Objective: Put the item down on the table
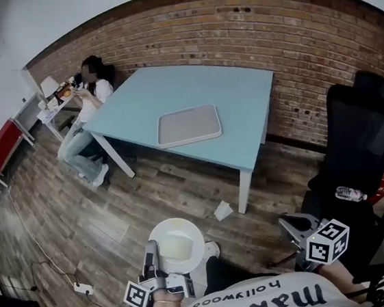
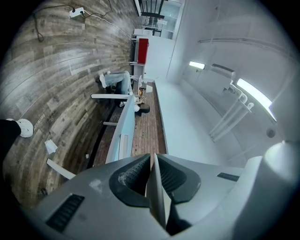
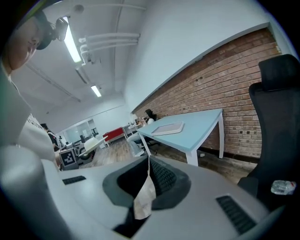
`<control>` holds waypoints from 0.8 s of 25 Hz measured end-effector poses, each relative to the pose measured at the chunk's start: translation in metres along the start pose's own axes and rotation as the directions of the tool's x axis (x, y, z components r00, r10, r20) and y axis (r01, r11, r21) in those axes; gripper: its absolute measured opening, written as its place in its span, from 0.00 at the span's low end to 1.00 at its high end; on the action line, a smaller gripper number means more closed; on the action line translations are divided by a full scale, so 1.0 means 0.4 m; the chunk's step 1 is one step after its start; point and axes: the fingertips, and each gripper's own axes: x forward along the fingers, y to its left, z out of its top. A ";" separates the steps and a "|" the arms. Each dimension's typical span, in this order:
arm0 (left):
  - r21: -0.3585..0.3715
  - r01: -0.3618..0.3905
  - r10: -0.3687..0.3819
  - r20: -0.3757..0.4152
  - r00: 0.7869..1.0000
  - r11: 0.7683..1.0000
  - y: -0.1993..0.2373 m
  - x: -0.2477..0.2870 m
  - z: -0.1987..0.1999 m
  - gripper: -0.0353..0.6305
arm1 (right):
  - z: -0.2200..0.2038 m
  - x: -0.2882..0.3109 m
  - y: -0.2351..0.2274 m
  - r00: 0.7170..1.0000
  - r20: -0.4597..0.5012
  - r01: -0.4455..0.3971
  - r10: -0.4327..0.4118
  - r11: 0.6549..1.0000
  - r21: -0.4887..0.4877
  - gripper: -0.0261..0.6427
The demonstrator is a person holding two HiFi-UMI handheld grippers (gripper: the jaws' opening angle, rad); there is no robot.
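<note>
- Left gripper (image 1: 152,254): its fingers (image 2: 133,173) are closed narrowly on the thin white rim of the plate (image 1: 178,244). The plate is carried roughly level above the floor (image 1: 82,217), well short of the table's near edge.
- Right gripper (image 1: 291,226): its fingers (image 3: 164,178) are nearly together, pinching a thin crumpled scrap (image 3: 144,197), possibly paper. This gripper does not touch the plate and hangs beside the black chair (image 1: 362,137), off the table's near right corner.
- Table (image 1: 241,102): light blue, standing against the brick wall. A flat grey tray (image 1: 189,125) lies near the middle of its top, and the rest of the top is bare.
- Seated person (image 1: 89,99): at the table's far left corner, clear of the path.
- Step in hand (judged): the carry. The plate is gripped and airborne but not yet over the table.
- Next move (judged): walk the plate forward to the table's near side and keep it level.
- Placement (judged): lower it onto a bare patch beside the tray until its base rests flat, and only then spread the left fingers. A release before contact would likely drop the plate or tip it.
</note>
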 end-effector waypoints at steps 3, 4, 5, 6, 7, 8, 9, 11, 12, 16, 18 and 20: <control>-0.010 0.008 -0.008 -0.013 1.000 1.000 0.003 0.073 0.005 0.10 | 0.036 0.023 -0.033 1.000 0.003 0.031 -0.031 0.999 -0.010 0.06; -0.012 0.011 -0.011 -0.025 1.000 1.000 0.000 0.101 0.006 0.10 | 0.054 0.036 -0.042 0.999 0.011 0.041 -0.041 0.999 -0.006 0.06; -0.013 0.012 -0.013 -0.040 0.999 1.000 -0.005 0.129 0.008 0.10 | 0.071 0.053 -0.047 0.999 0.018 0.047 -0.047 0.999 0.000 0.06; -0.013 0.011 -0.012 -0.052 0.999 1.000 -0.008 0.157 0.013 0.10 | 0.086 0.073 -0.050 0.998 0.023 0.050 -0.051 0.999 0.007 0.06; -0.010 0.008 -0.008 -0.061 0.998 1.000 -0.010 0.183 0.020 0.10 | 0.097 0.093 -0.051 0.998 0.023 0.053 -0.053 0.999 0.011 0.06; -0.007 0.001 -0.002 -0.062 0.998 1.000 -0.007 0.207 0.030 0.10 | 0.105 0.113 -0.054 0.998 0.019 0.056 -0.056 0.998 0.015 0.06; -0.004 -0.008 0.008 -0.059 0.998 1.000 -0.001 0.230 0.040 0.10 | 0.110 0.133 -0.060 0.998 0.012 0.061 -0.061 0.998 0.021 0.06; 0.001 -0.026 0.026 -0.054 0.998 1.000 0.011 0.276 0.053 0.10 | 0.119 0.167 -0.074 0.998 0.000 0.063 -0.063 0.997 0.046 0.06; 0.006 -0.026 0.026 -0.060 0.998 1.000 0.012 0.299 0.054 0.10 | 0.128 0.182 -0.080 0.998 -0.001 0.060 -0.060 0.996 0.059 0.06; 0.002 -0.009 0.009 -0.091 0.996 1.000 0.012 0.399 0.062 0.10 | 0.190 0.249 -0.098 0.998 0.013 0.063 -0.064 0.996 0.069 0.06; -0.012 -0.009 0.008 -0.100 0.995 1.000 0.015 0.446 0.074 0.10 | 0.221 0.287 -0.093 0.998 0.015 0.063 -0.064 0.996 0.059 0.06; -0.022 -0.005 0.002 -0.114 0.994 1.000 0.013 0.494 0.084 0.10 | 0.248 0.323 -0.093 0.997 0.012 0.071 -0.071 0.997 0.043 0.06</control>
